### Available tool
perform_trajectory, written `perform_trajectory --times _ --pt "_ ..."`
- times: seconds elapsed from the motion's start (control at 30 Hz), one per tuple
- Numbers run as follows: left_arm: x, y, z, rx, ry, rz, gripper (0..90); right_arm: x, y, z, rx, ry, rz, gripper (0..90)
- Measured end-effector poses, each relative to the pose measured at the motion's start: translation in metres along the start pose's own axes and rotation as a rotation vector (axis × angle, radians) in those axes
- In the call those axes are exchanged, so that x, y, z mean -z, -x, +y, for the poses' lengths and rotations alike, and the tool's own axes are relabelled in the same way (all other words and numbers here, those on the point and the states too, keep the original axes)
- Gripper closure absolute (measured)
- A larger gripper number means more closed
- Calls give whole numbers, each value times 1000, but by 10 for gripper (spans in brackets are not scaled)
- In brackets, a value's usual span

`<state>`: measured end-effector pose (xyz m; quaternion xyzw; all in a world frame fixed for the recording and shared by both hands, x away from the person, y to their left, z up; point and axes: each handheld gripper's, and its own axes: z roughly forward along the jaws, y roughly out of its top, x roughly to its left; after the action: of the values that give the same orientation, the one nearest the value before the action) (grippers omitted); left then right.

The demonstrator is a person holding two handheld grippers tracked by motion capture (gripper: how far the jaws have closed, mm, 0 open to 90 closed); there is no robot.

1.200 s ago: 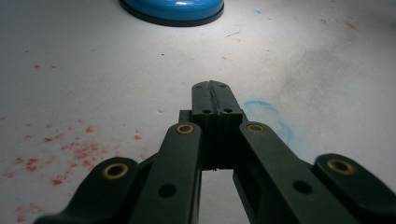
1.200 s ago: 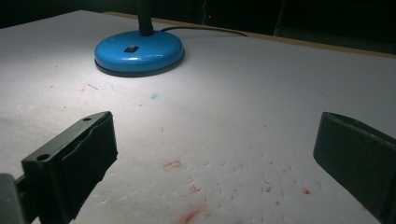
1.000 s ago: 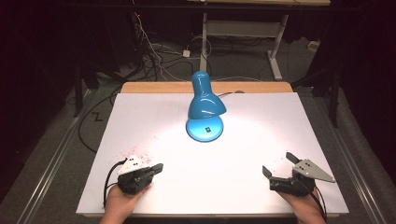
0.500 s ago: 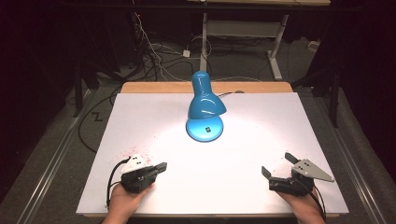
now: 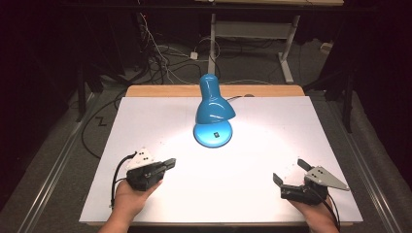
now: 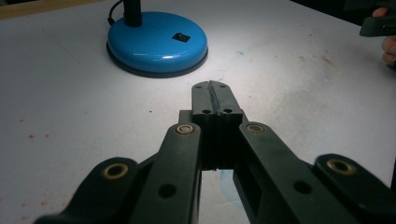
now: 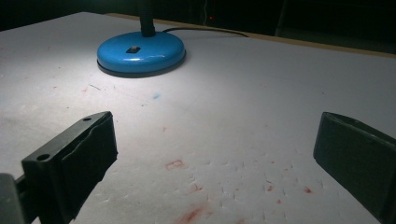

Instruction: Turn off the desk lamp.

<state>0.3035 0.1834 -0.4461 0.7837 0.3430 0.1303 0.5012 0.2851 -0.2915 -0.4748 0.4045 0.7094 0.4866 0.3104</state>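
A blue desk lamp [image 5: 212, 104] stands lit at the middle of the white table top [image 5: 272, 126], its round base [image 6: 156, 42] [image 7: 140, 51] carrying a small black switch. My left gripper [image 5: 167, 164] rests near the front left, shut with nothing between its jaws, which meet in the left gripper view [image 6: 212, 95] and point toward the lamp base. At the front right, my right gripper [image 5: 290, 171] stands open over bare table, its two pads [image 7: 84, 149] wide apart with nothing between them.
A wooden strip [image 5: 165, 91] borders the table's far edge. Cables [image 5: 160, 53] and a metal desk frame [image 5: 252, 29] lie on the dark floor behind. Faint red specks [image 7: 187, 214] mark the table surface. The other hand [image 6: 387, 46] shows at the upper right of the left gripper view.
The left hand and its gripper have shifted slightly forward and right. The right gripper has stayed put.
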Motion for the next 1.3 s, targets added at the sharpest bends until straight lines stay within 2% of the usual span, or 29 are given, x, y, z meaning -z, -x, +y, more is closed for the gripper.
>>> perform_trajectory --times 0.23,0.37,0.57,0.9,1.0,1.13,1.3 --pt "-11 -3 10 -6 -6 -4 879 0 0 0 -7 -2 0 3" --pt "-19 -7 14 1 -12 3 878 1 1 0 -11 -1 -4 3" --pt "-29 -16 18 27 -9 -12 878 1 2 1 -3 4 -4 3" --pt "-46 -20 27 8 -8 -5 878 1 3 0 -4 4 -9 3" --pt "-52 -23 30 15 -13 -6 878 1 2 0 -11 2 -8 3" --pt "-60 -27 33 14 -17 -4 879 0 3 1 3 7 -6 3" --pt "-71 -34 36 17 -17 -5 879 2 4 1 -9 6 -9 3"
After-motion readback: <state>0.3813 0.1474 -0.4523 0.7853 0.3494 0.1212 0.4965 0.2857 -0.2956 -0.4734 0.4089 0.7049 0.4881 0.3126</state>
